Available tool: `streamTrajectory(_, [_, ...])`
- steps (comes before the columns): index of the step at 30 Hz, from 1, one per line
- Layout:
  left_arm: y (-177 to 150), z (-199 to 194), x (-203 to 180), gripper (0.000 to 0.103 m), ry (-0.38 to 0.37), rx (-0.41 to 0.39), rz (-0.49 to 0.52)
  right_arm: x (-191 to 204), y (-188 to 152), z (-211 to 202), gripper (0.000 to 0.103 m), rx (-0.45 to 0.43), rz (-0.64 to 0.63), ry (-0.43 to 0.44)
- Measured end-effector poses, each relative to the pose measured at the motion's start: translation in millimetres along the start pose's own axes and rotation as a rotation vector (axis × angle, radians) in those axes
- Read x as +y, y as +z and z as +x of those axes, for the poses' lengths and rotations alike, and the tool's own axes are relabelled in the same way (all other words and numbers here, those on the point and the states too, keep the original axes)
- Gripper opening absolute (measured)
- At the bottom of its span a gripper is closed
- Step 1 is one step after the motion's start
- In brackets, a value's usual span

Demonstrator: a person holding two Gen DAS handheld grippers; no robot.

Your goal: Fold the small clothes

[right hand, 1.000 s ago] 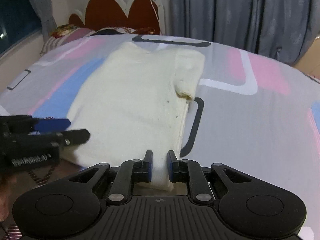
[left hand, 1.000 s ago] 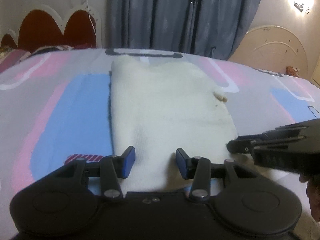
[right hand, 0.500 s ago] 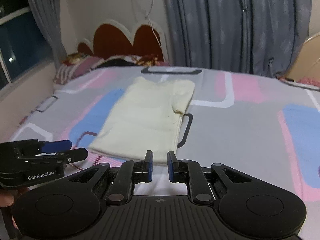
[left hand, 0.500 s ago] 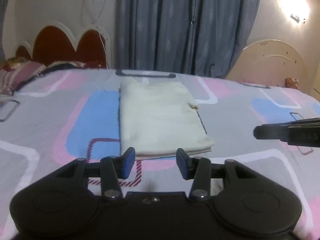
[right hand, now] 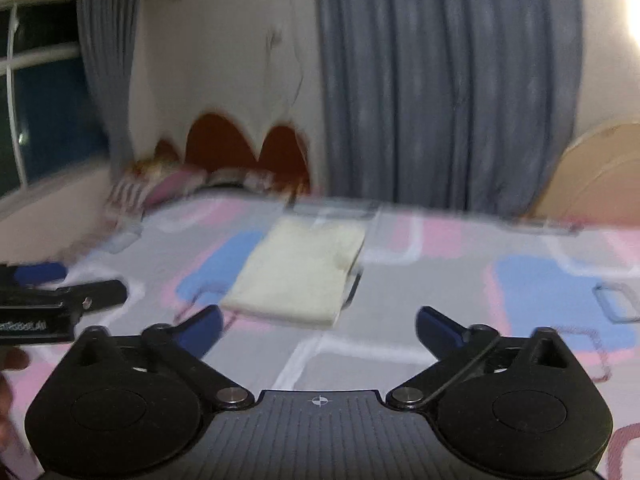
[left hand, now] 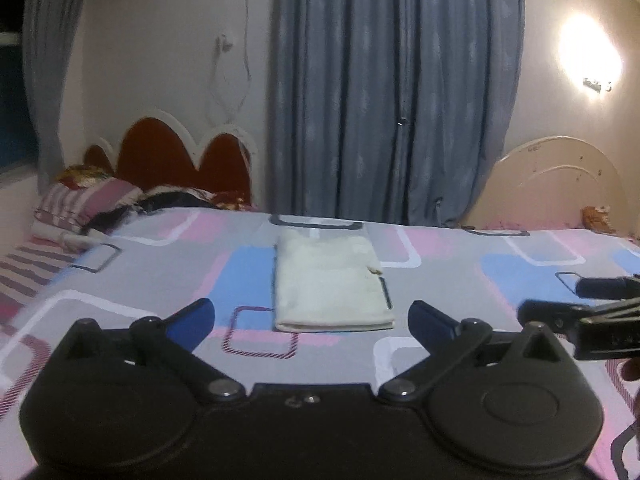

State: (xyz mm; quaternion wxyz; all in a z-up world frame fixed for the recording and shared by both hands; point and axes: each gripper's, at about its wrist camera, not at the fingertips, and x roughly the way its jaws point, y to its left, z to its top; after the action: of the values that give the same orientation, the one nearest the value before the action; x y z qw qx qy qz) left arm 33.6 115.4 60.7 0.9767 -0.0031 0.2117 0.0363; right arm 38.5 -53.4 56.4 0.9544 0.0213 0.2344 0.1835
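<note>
1. Striped pillows lay heaped at the far left of the bed, well to the left of the folded cream garment, against a red scalloped headboard.
2. The left gripper hovered above the patterned bedsheet on the near side of the garment, apart from it. Its jaws were opening, spread wide, with nothing between the blue pads; only sheet showed in the gap.
3. The folded cream garment lay flat on the sheet as a neat rectangle, its near edge facing the grippers and its far edge just short of a dark outlined rectangle printed on the sheet. A blue patch of the print lay along its left side. A small brownish mark showed on its right edge.
4. Grey-blue curtains hung behind the garment, beyond the far edge of the bed.
5. The right gripper was held to the right of the garment, also clear of it. Its jaws were opening too, splayed apart and empty. In the left wrist view its dark fingers reached in from the right edge, above the sheet.
6. A cream arched bed board stood to the far right of the garment, under a glowing wall lamp.
7. The right wrist view was blurred; there the garment sat ahead and left of centre.
</note>
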Motion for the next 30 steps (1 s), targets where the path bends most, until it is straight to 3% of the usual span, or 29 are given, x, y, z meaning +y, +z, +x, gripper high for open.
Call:
streamTrajectory(12, [-5.0, -41.2, -7.6, 0.103, -0.022, -0.005, -0.003, 10.0, -8.8, -61.8, 0.103, -0.024, -0.017, 0.005])
streamTrajectory(30, [-2.1, -52.9, -19.2, 0.103, -0.043, -0.043, 0.028, 1.1, -3.7, -88.9, 0.103, -0.073, -0.063, 0.009])
